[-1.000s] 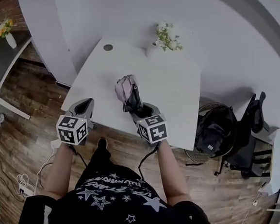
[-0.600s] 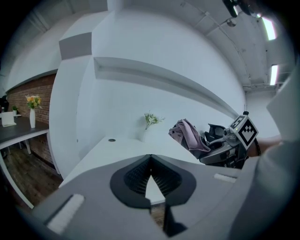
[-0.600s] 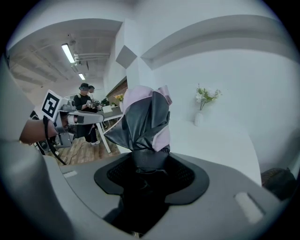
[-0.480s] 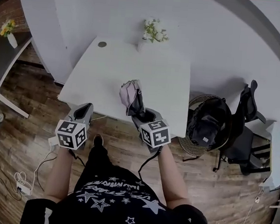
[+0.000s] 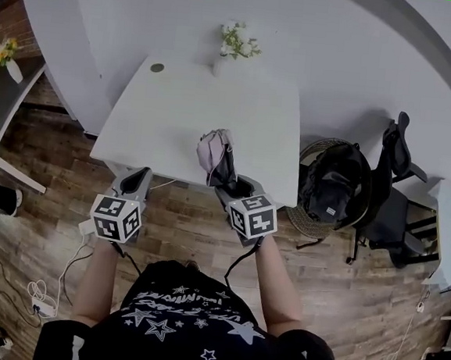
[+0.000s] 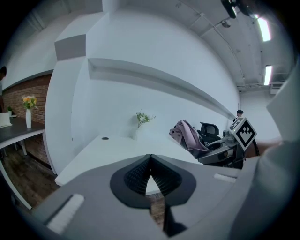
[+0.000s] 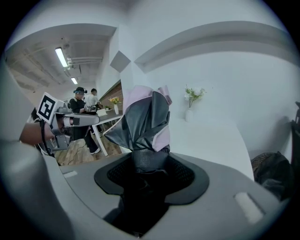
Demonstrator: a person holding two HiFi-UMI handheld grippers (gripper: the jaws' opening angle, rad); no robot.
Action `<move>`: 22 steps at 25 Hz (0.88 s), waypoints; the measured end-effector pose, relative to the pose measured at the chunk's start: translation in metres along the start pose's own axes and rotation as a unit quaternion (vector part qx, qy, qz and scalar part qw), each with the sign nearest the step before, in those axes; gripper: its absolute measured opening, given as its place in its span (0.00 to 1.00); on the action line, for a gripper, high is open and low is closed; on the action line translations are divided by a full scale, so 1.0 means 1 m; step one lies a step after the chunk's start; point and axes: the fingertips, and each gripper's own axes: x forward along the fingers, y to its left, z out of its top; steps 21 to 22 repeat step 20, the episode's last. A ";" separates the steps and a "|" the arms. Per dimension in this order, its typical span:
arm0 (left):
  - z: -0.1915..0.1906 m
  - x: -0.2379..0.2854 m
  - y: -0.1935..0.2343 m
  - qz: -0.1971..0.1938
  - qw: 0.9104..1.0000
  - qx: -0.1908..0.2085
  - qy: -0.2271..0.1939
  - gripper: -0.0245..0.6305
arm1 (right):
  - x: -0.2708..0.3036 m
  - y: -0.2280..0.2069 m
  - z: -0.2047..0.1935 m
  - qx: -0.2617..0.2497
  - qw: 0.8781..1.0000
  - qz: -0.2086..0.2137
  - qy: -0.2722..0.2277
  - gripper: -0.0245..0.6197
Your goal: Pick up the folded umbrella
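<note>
The folded umbrella (image 5: 214,152), pink with dark folds, hangs in the air over the near edge of the white table (image 5: 168,115). My right gripper (image 5: 229,182) is shut on its lower end. In the right gripper view the umbrella (image 7: 143,117) rises from between the jaws of the right gripper (image 7: 147,164). My left gripper (image 5: 135,183) hovers left of it, just off the table's near edge, over the floor. In the left gripper view the left gripper (image 6: 150,161) has its pads meeting with nothing held, and the umbrella (image 6: 186,136) shows at the right.
A small vase of flowers (image 5: 233,43) stands at the table's far edge, with a round cable hole (image 5: 157,67) at its far left corner. A round basket holding a black bag (image 5: 331,188) and a dark office chair (image 5: 397,190) stand right of the table. Wood floor (image 5: 41,222) lies below.
Both grippers have drawn back from the table toward the person. The umbrella came along in the right gripper, from over the table's middle to its near edge.
</note>
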 end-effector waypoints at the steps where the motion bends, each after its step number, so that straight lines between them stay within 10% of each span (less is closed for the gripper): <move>1: 0.000 -0.001 -0.001 -0.003 1.000 0.001 -0.001 0.04 | -0.001 0.000 -0.002 0.002 1.000 -0.004 0.001 0.40; 22: -0.025 -0.086 -0.005 -0.063 0.998 0.007 0.004 0.04 | -0.058 0.085 -0.029 0.039 0.998 -0.058 -0.005 0.40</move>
